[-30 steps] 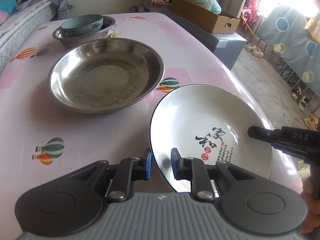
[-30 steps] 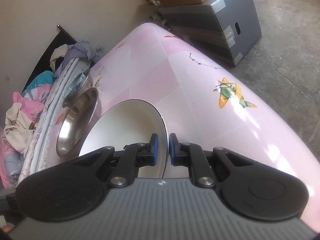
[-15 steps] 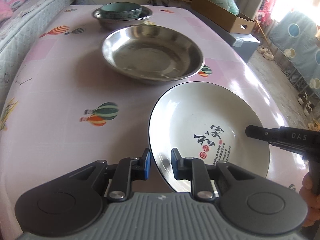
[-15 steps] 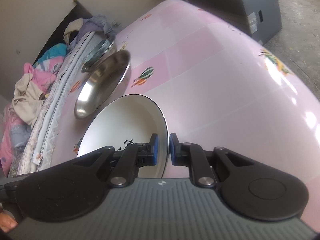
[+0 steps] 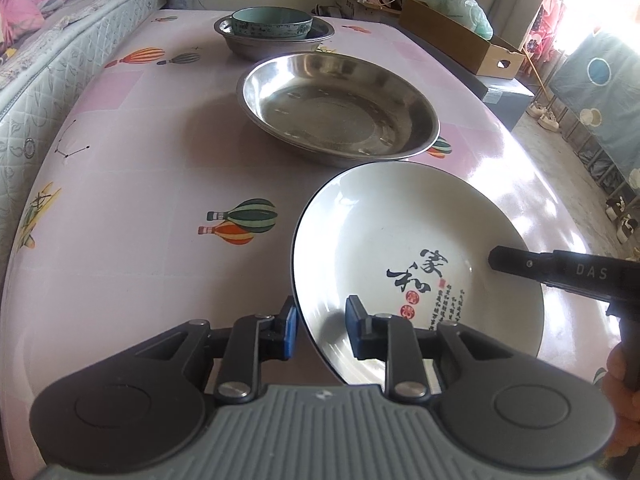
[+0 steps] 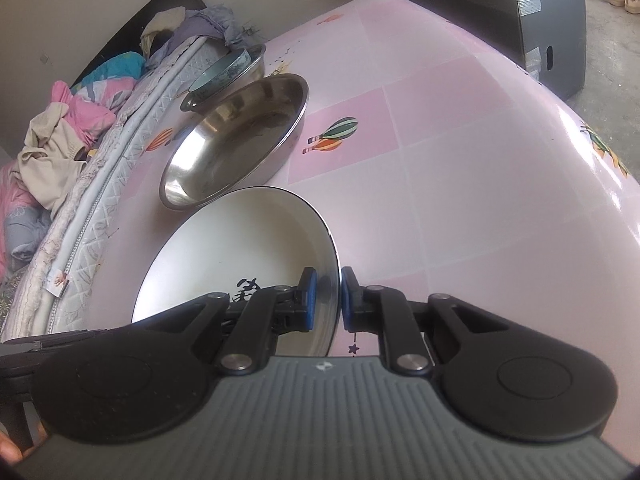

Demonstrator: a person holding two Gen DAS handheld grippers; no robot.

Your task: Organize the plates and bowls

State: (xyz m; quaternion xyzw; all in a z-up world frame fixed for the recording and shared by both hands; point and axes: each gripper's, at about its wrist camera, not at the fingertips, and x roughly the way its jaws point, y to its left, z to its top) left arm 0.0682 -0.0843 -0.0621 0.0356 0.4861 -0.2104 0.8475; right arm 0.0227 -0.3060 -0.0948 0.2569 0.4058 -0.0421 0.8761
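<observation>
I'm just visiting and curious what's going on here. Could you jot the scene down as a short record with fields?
surface: pink table with balloon prints
held item: white plate with black calligraphy
left gripper: jaws opening, plate rim between them
right gripper: shut on the plate's rim
nearest dish: empty steel basin, beyond the plate
farther dish: teal bowl sitting inside a steel bowl
beside table: mattress with bedding

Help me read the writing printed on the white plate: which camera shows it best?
The left wrist view: the white plate faces the camera, with the black characters and red seals fully visible. In the right wrist view the white plate is seen obliquely and the gripper's finger linkage hides most of the writing.
</observation>
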